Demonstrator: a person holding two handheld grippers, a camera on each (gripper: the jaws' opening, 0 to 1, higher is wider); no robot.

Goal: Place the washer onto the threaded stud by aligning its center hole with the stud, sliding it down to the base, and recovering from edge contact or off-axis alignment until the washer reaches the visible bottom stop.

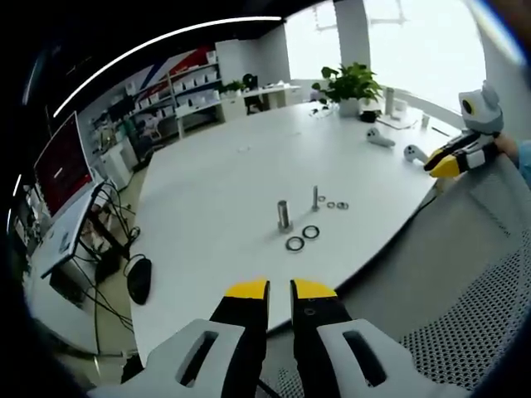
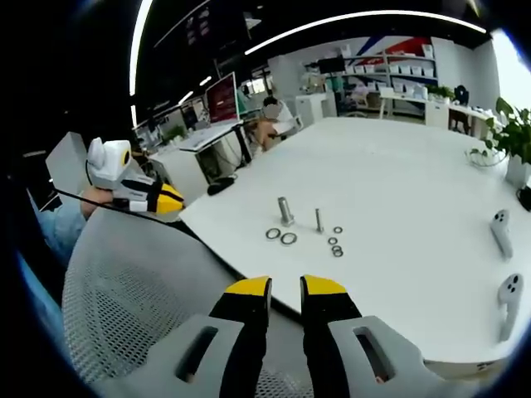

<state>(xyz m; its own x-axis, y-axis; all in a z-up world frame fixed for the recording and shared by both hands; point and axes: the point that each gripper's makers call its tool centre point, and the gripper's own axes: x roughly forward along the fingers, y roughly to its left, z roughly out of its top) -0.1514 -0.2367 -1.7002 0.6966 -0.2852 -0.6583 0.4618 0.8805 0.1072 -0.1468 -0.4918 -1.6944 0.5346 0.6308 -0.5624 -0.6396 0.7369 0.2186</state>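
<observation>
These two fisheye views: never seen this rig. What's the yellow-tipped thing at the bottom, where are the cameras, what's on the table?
No robot here: a person holds a hand-held two-jaw tool in each hand, and a camera rides on each. In the left gripper view, the yellow-tipped jaws at the bottom are the left tool; the right tool comes in at the far right. In the right gripper view, the right tool is at the bottom. Both have a gap between the jaws and hold nothing. On the white table stand a thick stud and a thin stud, with two large washers and three small washers lying beside them. A mesh chair back sits in front of the table.
</observation>
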